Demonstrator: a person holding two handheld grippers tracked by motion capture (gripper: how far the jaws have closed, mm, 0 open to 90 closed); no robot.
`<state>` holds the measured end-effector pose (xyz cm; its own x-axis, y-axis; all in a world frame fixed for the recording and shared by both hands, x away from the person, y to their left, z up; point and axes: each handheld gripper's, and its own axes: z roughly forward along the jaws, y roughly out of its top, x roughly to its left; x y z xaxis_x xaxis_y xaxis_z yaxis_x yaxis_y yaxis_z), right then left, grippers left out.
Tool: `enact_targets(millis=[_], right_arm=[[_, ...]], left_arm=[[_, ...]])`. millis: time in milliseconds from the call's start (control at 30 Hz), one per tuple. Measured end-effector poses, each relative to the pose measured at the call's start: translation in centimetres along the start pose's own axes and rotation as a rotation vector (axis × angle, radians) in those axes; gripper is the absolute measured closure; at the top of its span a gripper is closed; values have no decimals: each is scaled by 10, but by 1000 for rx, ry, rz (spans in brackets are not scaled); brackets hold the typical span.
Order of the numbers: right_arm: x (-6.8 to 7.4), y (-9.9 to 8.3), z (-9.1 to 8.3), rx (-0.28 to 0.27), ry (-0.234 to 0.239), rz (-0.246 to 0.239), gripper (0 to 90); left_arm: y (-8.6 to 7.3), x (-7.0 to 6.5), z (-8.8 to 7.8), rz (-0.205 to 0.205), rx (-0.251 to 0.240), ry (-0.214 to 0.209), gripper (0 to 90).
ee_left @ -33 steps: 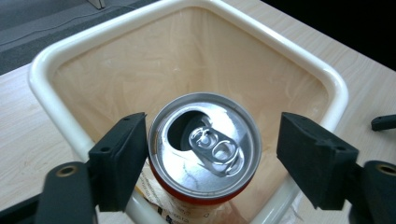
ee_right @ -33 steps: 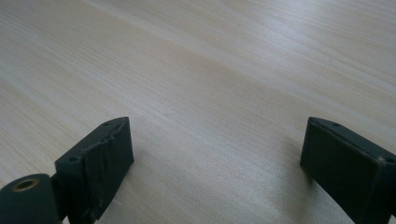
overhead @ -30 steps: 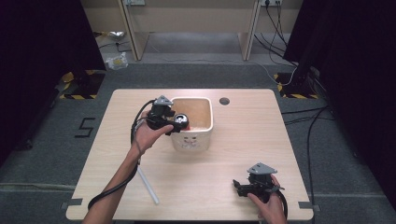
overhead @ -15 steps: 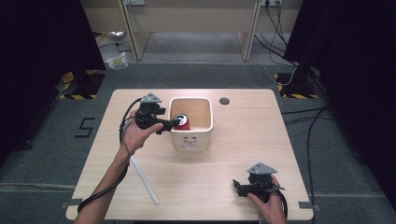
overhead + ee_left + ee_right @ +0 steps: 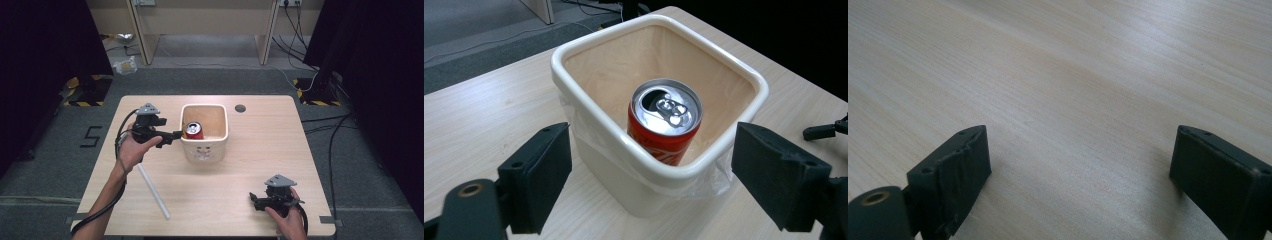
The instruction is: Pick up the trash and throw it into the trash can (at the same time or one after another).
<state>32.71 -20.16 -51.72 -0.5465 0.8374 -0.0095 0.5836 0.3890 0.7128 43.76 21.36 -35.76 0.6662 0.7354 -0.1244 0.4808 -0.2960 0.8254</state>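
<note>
High view: the wooden counter (image 5: 215,200) has rounded corners and broad bare stretches — along the right side, across the near middle, and at the far left corner. A white square bin (image 5: 204,134) stands a little left of the counter's centre, near the far edge, with a small dark round grommet (image 5: 240,108) just beyond its right corner. A white tube (image 5: 153,191) lies slantwise on the near left part, well apart from the bin. The left gripper (image 5: 176,134) is held at the bin's left rim, its tips just beside the wall, and the right gripper (image 5: 254,201) rests low near the counter's near right edge, far from everything else.

The red soda can (image 5: 665,120) stands upright inside the bin, against the wall nearest the left gripper. Its silver top is opened, the pull tab lying flat beside the dark mouth hole; white script shows on the red side. A thin clear liner peeps out under the bin's rim.

In the left gripper view the jaws stand wide apart and have just been opening further — the bin's near corner sits between them, untouched, with the can beyond. In the right gripper view the jaws are spread over bare wood, holding nothing.
</note>
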Motion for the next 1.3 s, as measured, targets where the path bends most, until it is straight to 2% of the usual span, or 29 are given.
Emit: enact_targets(millis=[467,867,1133,1300], right_arm=[[0,0,0,0,0,0,94],[0,0,0,0,0,0,94],[0,0,0,0,0,0,94],[0,0,0,0,0,0,94]], left_arm=[[-28,-3,-14,-4,-10,2,160],[-68,-9,-20,-7,10,44,160],[-88,-11,-24,-9,25,61,163],[-105,-11,-27,-12,40,91,169]])
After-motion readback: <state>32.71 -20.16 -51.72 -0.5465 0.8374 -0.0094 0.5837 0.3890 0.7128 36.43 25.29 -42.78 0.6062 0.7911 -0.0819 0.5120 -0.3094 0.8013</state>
